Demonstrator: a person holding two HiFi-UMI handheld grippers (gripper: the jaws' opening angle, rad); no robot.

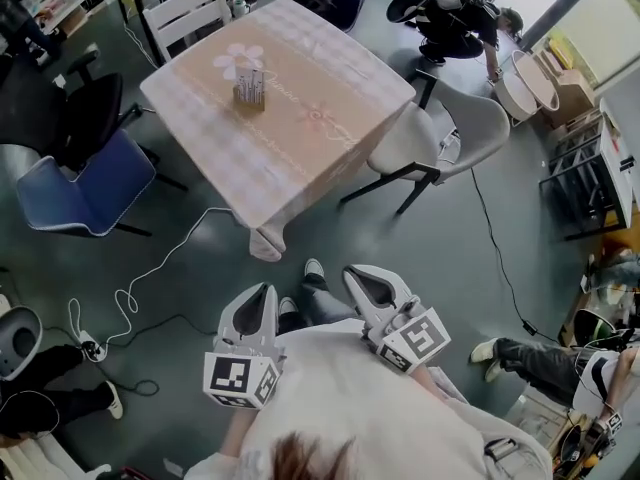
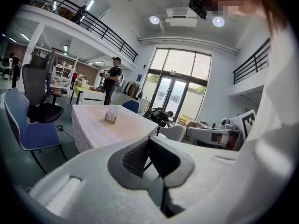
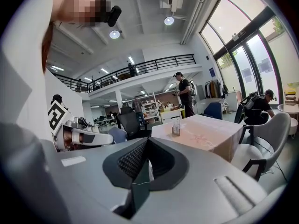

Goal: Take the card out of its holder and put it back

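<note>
Held close to the body, the left tongs [image 1: 268,290] and right tongs [image 1: 354,272] are both sitting closed and empty; the approach is just starting, calling for a reach to the far tabletop [image 1: 340,88], where the card [image 1: 250,78] is standing upright in its holder [image 1: 249,98], long axis apparently vertical

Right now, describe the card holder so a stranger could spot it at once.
Find the table draped in pale pink checks. The card holder stands upright beside a printed white flower. It is the only object on that table.
</note>
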